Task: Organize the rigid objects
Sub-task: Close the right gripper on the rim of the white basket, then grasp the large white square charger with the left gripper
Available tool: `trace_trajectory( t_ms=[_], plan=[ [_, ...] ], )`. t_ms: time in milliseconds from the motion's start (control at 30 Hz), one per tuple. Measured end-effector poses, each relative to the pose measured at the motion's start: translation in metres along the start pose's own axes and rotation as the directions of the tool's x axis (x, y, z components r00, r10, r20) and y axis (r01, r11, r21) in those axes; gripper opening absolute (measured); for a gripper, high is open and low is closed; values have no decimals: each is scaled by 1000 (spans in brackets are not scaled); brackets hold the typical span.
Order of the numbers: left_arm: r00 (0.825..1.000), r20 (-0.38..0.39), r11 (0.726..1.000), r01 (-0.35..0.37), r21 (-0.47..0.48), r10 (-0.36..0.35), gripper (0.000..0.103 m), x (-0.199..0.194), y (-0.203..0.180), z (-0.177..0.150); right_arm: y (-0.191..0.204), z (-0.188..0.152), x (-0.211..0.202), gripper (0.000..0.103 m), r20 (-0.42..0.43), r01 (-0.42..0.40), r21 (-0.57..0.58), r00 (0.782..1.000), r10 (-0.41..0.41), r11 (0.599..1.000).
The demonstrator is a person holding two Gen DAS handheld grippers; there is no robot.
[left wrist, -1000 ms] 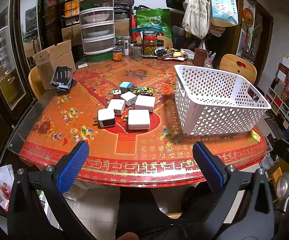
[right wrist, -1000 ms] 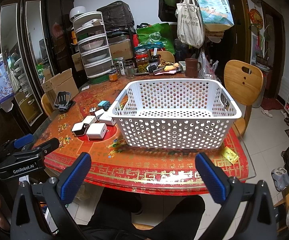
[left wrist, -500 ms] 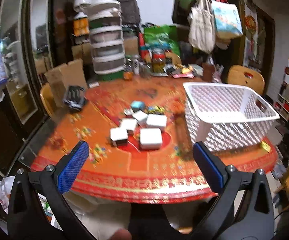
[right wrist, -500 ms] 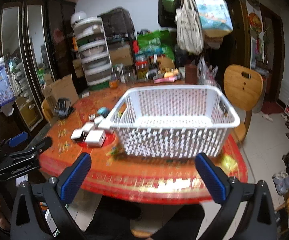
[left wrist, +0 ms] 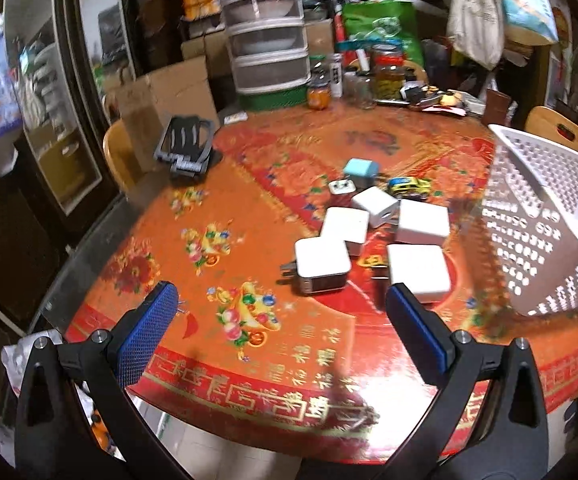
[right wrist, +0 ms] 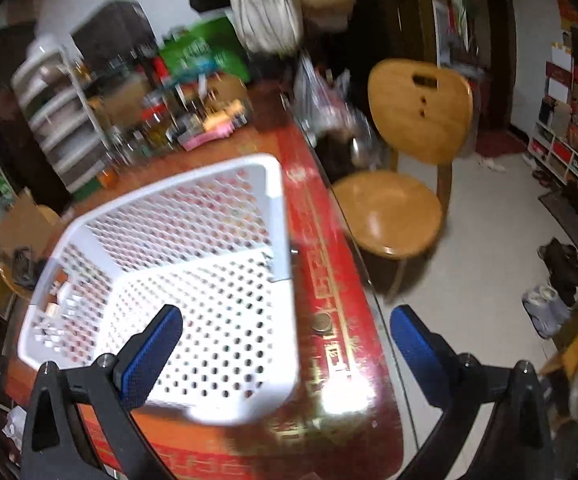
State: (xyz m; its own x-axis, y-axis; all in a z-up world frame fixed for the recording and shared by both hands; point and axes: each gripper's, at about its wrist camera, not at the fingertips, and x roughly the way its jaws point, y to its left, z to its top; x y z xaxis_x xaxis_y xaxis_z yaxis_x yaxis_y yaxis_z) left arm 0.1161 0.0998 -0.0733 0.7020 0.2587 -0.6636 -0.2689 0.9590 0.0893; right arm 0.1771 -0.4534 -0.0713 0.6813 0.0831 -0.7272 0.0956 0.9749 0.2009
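Note:
Several white charger blocks [left wrist: 323, 262] lie clustered on the red patterned table [left wrist: 249, 352], with a light blue cube [left wrist: 361, 169] and a small toy car [left wrist: 409, 186] behind them. A white perforated basket [left wrist: 545, 216] stands to their right. My left gripper [left wrist: 277, 334] hovers open over the table's front edge, just short of the nearest charger. In the right wrist view the same basket [right wrist: 193, 280] fills the left half, seemingly with nothing inside. My right gripper [right wrist: 285, 354] is open above the basket's near right corner, holding nothing.
A black stand [left wrist: 187, 148] lies at the table's left. Jars [left wrist: 389, 76] and a drawer tower [left wrist: 267, 48] crowd the far edge. A wooden chair [right wrist: 405, 168] stands right of the table. A small round coin-like disc [right wrist: 322, 323] lies beside the basket.
Both grippers moved forward and tilted down over the table. The left one closed in on the chargers. The right one swung right, toward the basket's right corner and the chair.

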Motion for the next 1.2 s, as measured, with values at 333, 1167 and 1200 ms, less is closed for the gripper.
trace_trajectory(
  t_ms=[333,1167,1200],
  plan=[
    [998,-27,998,-53,-30,53,102,30,25,8,-14,8,40,83,-148,-79,60,985,87,995],
    [975,-186,990,131,48,-120,102,134,-14,13,16,10,62,24,-202,28,14,979,-24,1000],
    [974,-189,990,134,43,-124,102,136,-13,13,15,11,62,24,-202,29,15,979,-26,999]
  ],
)
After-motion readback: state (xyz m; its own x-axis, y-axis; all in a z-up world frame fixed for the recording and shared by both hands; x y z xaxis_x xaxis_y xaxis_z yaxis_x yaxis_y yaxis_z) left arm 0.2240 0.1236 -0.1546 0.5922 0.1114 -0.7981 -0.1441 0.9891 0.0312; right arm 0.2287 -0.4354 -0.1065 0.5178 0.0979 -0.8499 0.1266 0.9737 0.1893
